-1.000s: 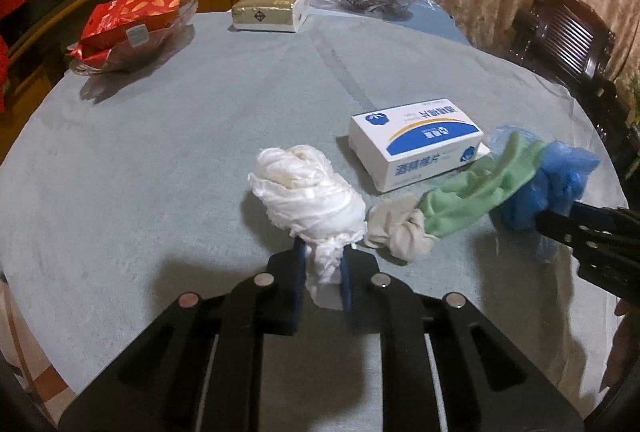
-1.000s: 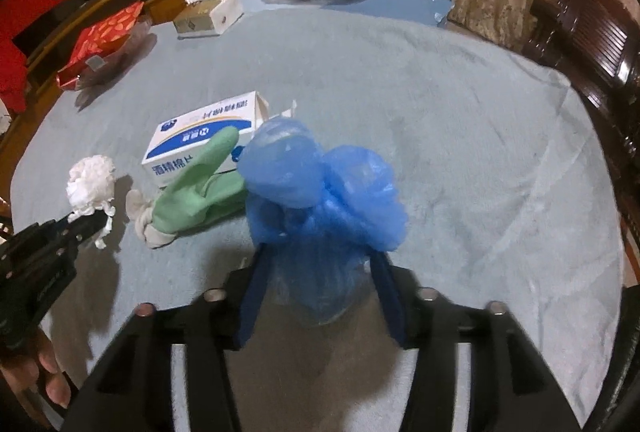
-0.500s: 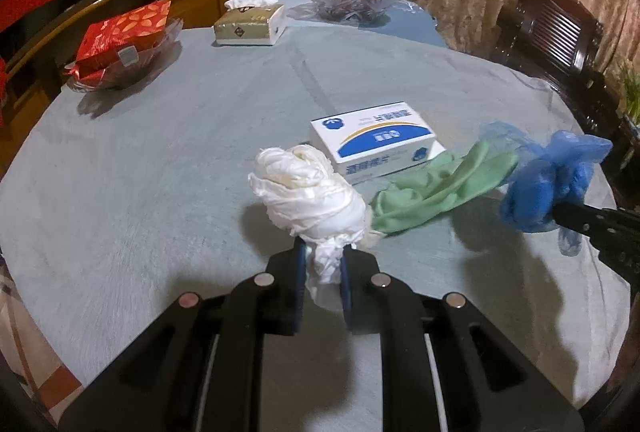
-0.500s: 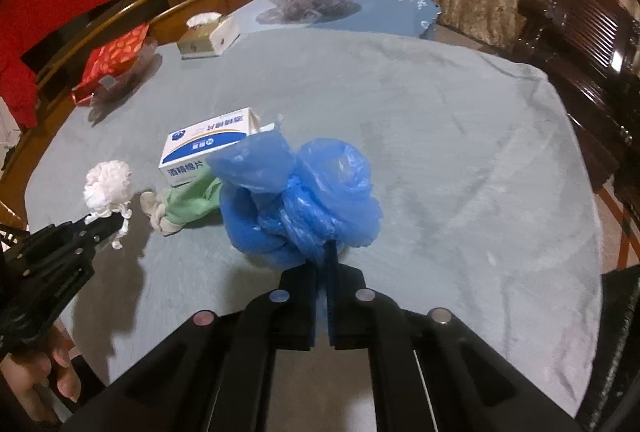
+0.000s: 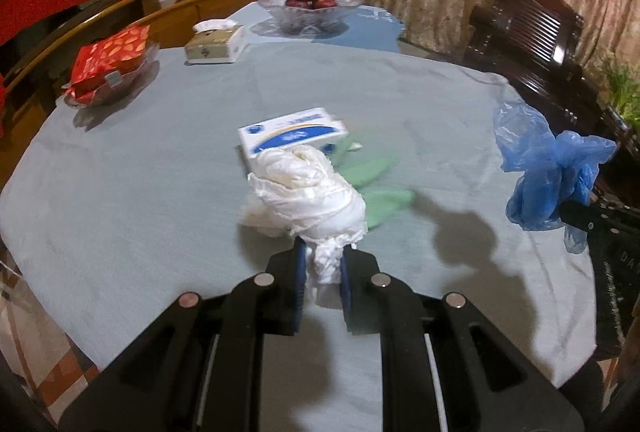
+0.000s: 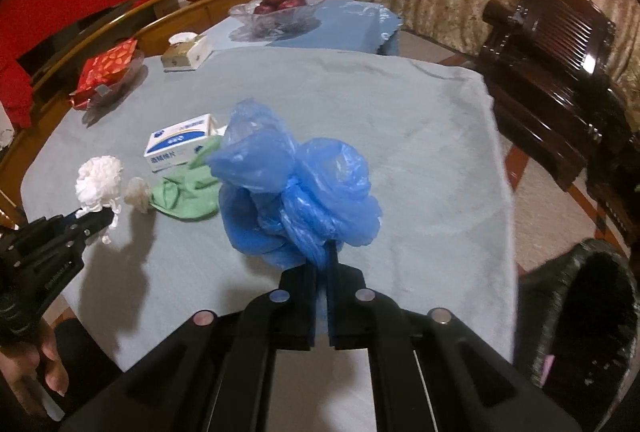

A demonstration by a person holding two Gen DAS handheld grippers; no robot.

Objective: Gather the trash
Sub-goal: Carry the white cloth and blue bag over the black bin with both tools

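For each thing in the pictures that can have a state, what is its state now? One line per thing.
left gripper: shut on white wad, lifted off table.
right gripper: shut on blue plastic bag, lifted.
white wad: crumpled, held.
blue plastic bag: bunched, held.
green glove: limp on table.
blue-white box: closed, lying flat.
tissue box: tissue sticking out.
bin: open, dark liner.

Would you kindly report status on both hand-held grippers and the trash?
Left hand-held gripper shut on white tissue wad. Right hand-held gripper shut on blue plastic bag. Green glove remains on table.
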